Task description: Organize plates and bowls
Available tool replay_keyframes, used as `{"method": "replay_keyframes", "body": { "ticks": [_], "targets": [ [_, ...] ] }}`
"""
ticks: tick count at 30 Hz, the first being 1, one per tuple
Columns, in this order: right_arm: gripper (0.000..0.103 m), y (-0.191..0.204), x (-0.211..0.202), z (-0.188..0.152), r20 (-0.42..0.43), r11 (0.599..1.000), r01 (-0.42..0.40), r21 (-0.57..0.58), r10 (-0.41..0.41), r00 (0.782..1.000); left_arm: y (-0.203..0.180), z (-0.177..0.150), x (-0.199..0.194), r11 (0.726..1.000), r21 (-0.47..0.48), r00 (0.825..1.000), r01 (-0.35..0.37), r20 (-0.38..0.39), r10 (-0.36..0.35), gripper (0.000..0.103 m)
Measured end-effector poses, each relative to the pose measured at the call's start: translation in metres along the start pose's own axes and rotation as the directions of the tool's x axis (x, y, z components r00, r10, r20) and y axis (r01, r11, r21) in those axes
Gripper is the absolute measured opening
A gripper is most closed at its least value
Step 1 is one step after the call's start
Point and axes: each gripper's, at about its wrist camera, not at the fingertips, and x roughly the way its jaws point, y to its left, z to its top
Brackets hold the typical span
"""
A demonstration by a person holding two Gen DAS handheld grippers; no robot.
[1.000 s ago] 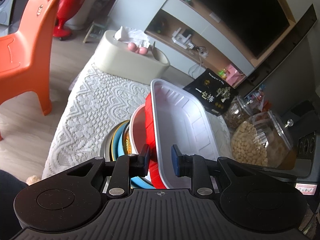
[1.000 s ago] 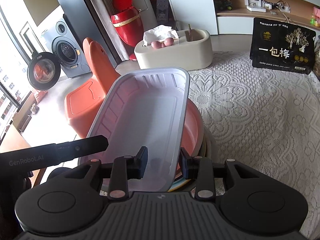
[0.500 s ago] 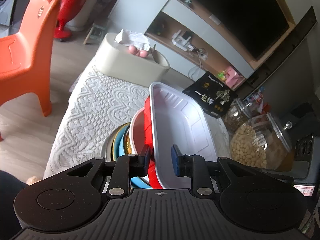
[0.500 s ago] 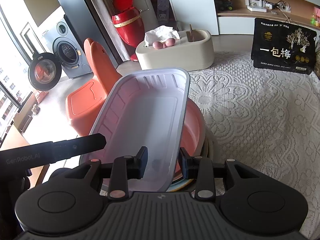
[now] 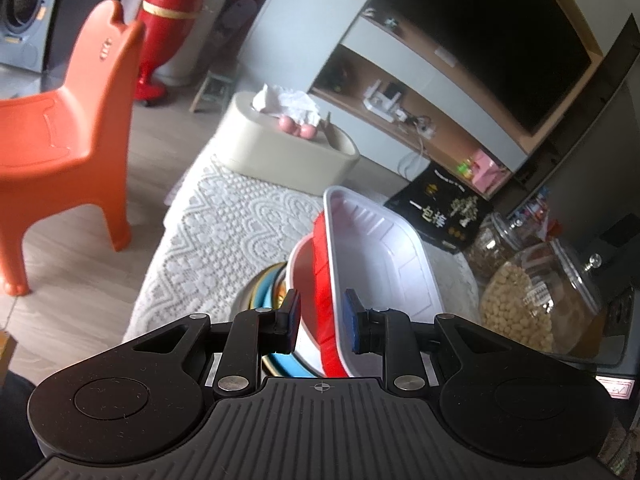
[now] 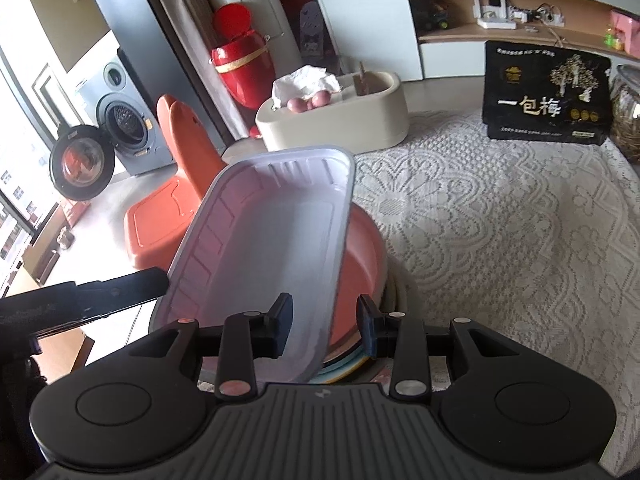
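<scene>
With both grippers, the left [image 5: 322,326] and the right [image 6: 324,326], narrowly closed on the tray's [image 6: 272,236] near rim, lower it level into the pink bowl [image 6: 362,248] at 12 o'clock.

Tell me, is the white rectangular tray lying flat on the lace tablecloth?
No. The white tray is tilted above the stacked plates, raised off the lace tablecloth.
</scene>
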Motion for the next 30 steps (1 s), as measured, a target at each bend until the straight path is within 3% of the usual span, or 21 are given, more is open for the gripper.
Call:
{"method": "replay_keyframes", "body": {
  "ticks": [9, 14, 20, 24, 30],
  "targets": [
    [0.038, 0.003, -0.046, -0.013, 0.145, 1.0, -0.02, 0.014, 0.017, 0.989, -0.01, -0.024, -0.049, 0.996, 0.08, 0.989, -0.047, 0.146, 0.035, 0.025],
    [0.056, 0.006, -0.078, -0.052, 0.224, 1.0, 0.031, -0.001, -0.03, 0.974, -0.033, -0.067, -0.069, 0.966, 0.225, 0.982, -0.126, 0.164, 0.09, 0.021],
    [0.06, 0.014, -0.081, -0.125, 0.151, 0.995, 0.087, -0.041, -0.08, 0.985, -0.056, -0.128, -0.07, 0.952, 0.303, 0.997, -0.043, 0.072, 0.022, 0.016],
    [0.062, 0.013, -0.081, -0.151, 0.106, 0.991, 0.129, -0.022, -0.126, 0.986, -0.066, -0.15, -0.067, 0.938, 0.326, 0.993, -0.12, 0.062, 0.105, 0.016],
    [0.064, 0.014, -0.086, -0.158, 0.136, 0.989, 0.143, -0.026, -0.138, 0.981, -0.08, -0.155, -0.075, 0.913, 0.383, 0.989, -0.139, 0.092, 0.113, 0.016]
  ]
}}
